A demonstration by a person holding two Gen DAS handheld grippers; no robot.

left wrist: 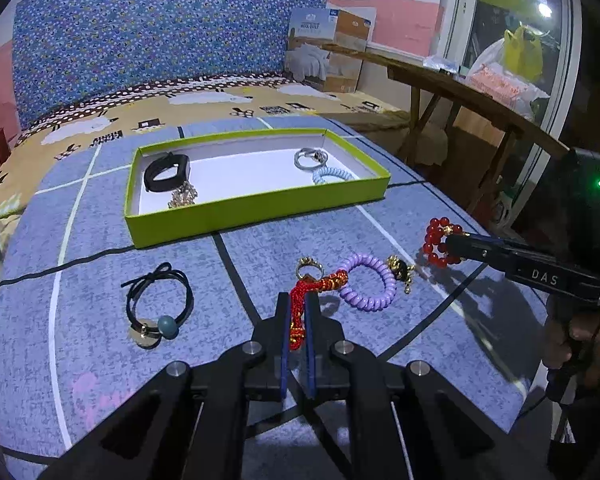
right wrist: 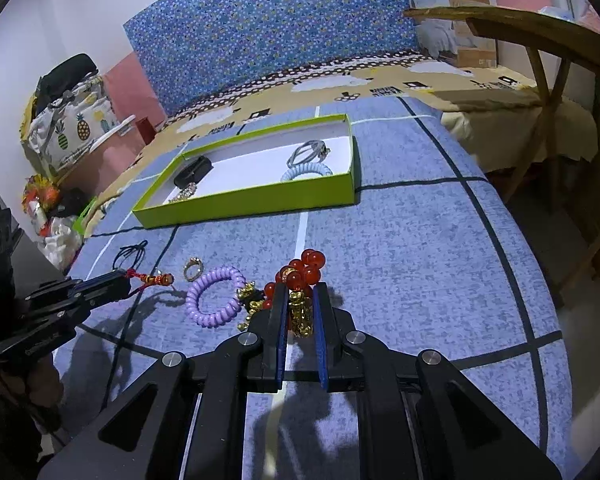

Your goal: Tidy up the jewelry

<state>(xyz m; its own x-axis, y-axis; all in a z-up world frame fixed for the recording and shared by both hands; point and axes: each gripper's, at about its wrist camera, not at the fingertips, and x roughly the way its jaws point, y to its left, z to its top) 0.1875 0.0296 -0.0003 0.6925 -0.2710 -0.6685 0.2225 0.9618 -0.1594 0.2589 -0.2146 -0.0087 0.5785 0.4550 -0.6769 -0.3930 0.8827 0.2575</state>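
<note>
My left gripper (left wrist: 297, 300) is shut on a red and gold braided cord (left wrist: 316, 284), just above the blue mat. My right gripper (right wrist: 300, 292) is shut on a red bead bracelet (right wrist: 304, 270) with a gold charm, lifted a little; it also shows in the left wrist view (left wrist: 438, 242). A purple spiral hair tie (left wrist: 366, 282), a gold ring (left wrist: 309, 267) and a black-and-gold charm (left wrist: 400, 270) lie between the grippers. A black hair tie with a teal bead (left wrist: 158, 304) lies to the left. The green tray (left wrist: 256, 210) holds a black band, a gold chain, a grey tie and a blue spiral tie.
A blue checked mat (left wrist: 380, 320) covers the bed. A patterned headboard (left wrist: 160, 40) stands behind. A wooden table (left wrist: 460, 88) stands right of the bed, with boxes (left wrist: 328, 48) behind it. Bags (right wrist: 68, 120) are piled at the left.
</note>
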